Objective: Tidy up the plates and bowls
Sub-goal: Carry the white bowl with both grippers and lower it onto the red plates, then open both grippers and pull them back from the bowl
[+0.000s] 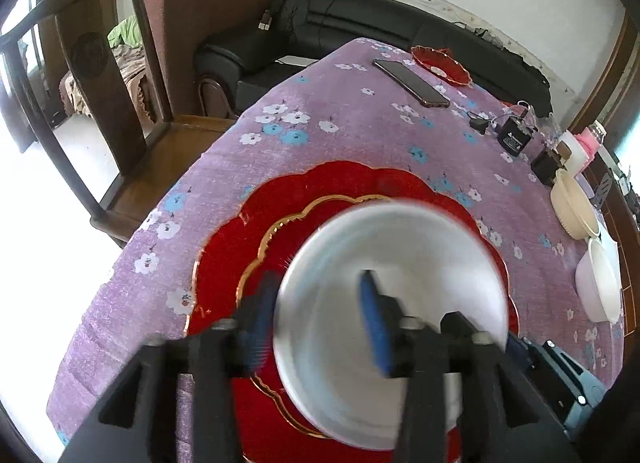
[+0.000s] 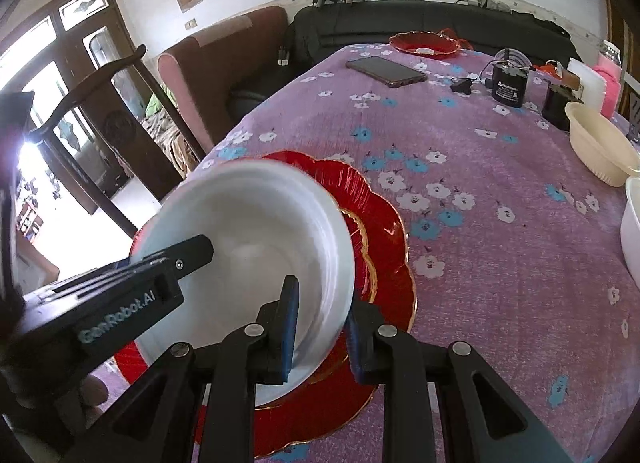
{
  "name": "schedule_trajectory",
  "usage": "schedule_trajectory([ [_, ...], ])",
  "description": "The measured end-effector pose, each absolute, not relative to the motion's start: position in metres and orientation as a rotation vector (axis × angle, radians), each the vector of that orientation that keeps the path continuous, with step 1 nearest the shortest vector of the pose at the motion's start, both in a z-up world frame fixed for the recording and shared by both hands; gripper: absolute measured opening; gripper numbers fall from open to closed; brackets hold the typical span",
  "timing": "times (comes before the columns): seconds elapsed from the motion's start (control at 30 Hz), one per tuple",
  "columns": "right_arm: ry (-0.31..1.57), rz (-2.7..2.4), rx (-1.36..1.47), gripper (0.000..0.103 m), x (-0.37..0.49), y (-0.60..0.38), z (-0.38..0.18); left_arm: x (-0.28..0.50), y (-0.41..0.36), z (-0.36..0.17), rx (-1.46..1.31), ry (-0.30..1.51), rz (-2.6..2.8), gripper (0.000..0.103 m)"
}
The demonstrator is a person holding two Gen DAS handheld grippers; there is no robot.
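A white bowl (image 1: 400,275) (image 2: 256,239) is over a large red scalloped plate (image 1: 240,239) (image 2: 384,247) on the purple flowered tablecloth. My left gripper (image 1: 320,311) straddles the bowl's left rim, one blue pad inside and one outside; the view is blurred. My right gripper (image 2: 320,327) straddles the bowl's right rim the same way, its jaws close around the wall. The left gripper's body also shows in the right wrist view (image 2: 120,295). Whether the bowl rests on the plate or hangs just above it I cannot tell.
A small red plate (image 1: 440,63) (image 2: 424,43) and a phone (image 1: 412,83) (image 2: 386,71) lie at the far end. A cream bowl (image 1: 574,207) (image 2: 600,147) and a white bowl (image 1: 600,287) (image 2: 632,227) stand at the right edge. Black gadgets (image 2: 508,83) and a wooden chair (image 1: 92,63) are nearby.
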State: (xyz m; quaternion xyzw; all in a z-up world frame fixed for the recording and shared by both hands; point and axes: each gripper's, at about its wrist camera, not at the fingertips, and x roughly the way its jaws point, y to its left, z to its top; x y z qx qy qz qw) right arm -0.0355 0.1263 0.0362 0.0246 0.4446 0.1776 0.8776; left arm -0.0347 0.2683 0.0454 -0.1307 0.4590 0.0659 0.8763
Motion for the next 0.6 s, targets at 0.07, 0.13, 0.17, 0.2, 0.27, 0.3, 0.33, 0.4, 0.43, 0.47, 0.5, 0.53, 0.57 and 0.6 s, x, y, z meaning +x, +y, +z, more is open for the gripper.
schedule_trajectory([
  [0.07,0.921,0.366,0.044,0.025,-0.036,0.127,0.036,-0.038,0.272,0.05,-0.283,0.94,0.143,0.063],
  [0.13,0.914,0.367,0.041,0.026,-0.036,0.127,0.037,-0.041,0.274,0.056,-0.285,0.923,0.143,0.064],
  [0.17,0.91,0.366,0.042,0.028,-0.036,0.127,0.038,-0.043,0.275,0.058,-0.284,0.917,0.144,0.065],
  [0.2,0.905,0.363,0.044,0.034,-0.036,0.126,0.039,-0.045,0.276,0.062,-0.285,0.908,0.143,0.066],
  [0.27,0.886,0.362,0.056,0.046,-0.038,0.124,0.043,-0.051,0.275,0.068,-0.285,0.885,0.143,0.066],
  [0.3,0.874,0.357,0.058,0.054,-0.039,0.122,0.046,-0.056,0.274,0.073,-0.28,0.87,0.144,0.066],
  [0.33,0.864,0.355,0.059,0.057,-0.04,0.121,0.048,-0.059,0.273,0.076,-0.275,0.858,0.144,0.067],
  [0.4,0.839,0.348,0.062,0.061,-0.044,0.117,0.056,-0.07,0.27,0.085,-0.261,0.822,0.151,0.07],
  [0.43,0.832,0.348,0.065,0.061,-0.046,0.116,0.059,-0.075,0.269,0.089,-0.253,0.806,0.157,0.072],
  [0.47,0.821,0.35,0.069,0.061,-0.049,0.113,0.063,-0.079,0.268,0.093,-0.244,0.789,0.166,0.073],
  [0.5,0.812,0.35,0.072,0.061,-0.052,0.111,0.066,-0.085,0.266,0.097,-0.231,0.768,0.184,0.075],
  [0.53,0.803,0.347,0.076,0.062,-0.056,0.108,0.069,-0.091,0.264,0.103,-0.215,0.744,0.206,0.077],
  [0.57,0.793,0.347,0.083,0.062,-0.06,0.104,0.073,-0.096,0.263,0.107,-0.204,0.724,0.222,0.078],
  [0.6,0.785,0.347,0.091,0.063,-0.064,0.1,0.076,-0.102,0.261,0.112,-0.19,0.701,0.241,0.082],
])
